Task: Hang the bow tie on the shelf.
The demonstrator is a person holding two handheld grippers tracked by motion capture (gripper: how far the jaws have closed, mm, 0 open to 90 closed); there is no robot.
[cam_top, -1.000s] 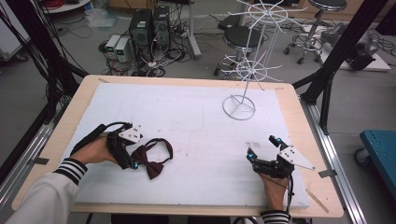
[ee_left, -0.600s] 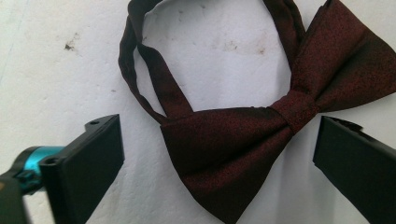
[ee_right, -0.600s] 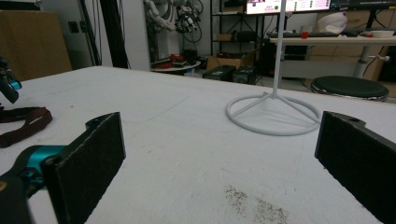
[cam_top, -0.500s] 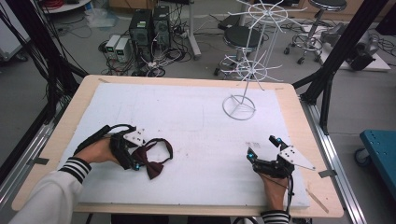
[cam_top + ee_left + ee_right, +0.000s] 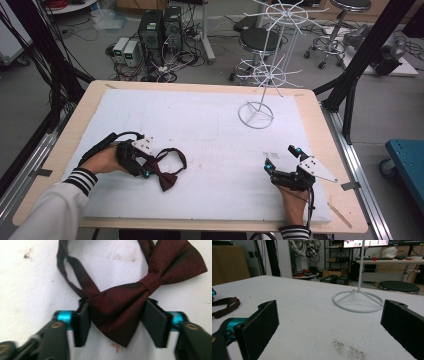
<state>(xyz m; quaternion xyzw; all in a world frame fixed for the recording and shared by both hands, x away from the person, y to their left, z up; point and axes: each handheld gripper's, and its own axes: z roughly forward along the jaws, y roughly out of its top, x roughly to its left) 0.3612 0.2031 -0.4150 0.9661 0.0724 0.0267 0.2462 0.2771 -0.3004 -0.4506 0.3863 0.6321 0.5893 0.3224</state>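
- The dark red bow tie (image 5: 167,170) lies flat on the white pad of the bench (image 5: 210,125), near the bench's left edge and toward the front edge where the person sits.
- Its strap loops away from the knot toward the middle of the bench, resting on the pad.
- The left tongs (image 5: 116,320) sit low over the bow tie, their jaws having just been closing; one wing of the bow is between them, and in the left gripper view both pads touch the cloth at its two sides, so they are holding the bow tie by that wing.
- The bow tie's knot and other wing lie just beyond the jaws, free on the pad.
- The right tongs (image 5: 283,158) rest near the bench's front right corner, well apart from the bow tie, jaws spread wide with nothing between them.
- A white wire stand (image 5: 256,114) is upright toward the far right corner of the bench, its ring base on the pad.
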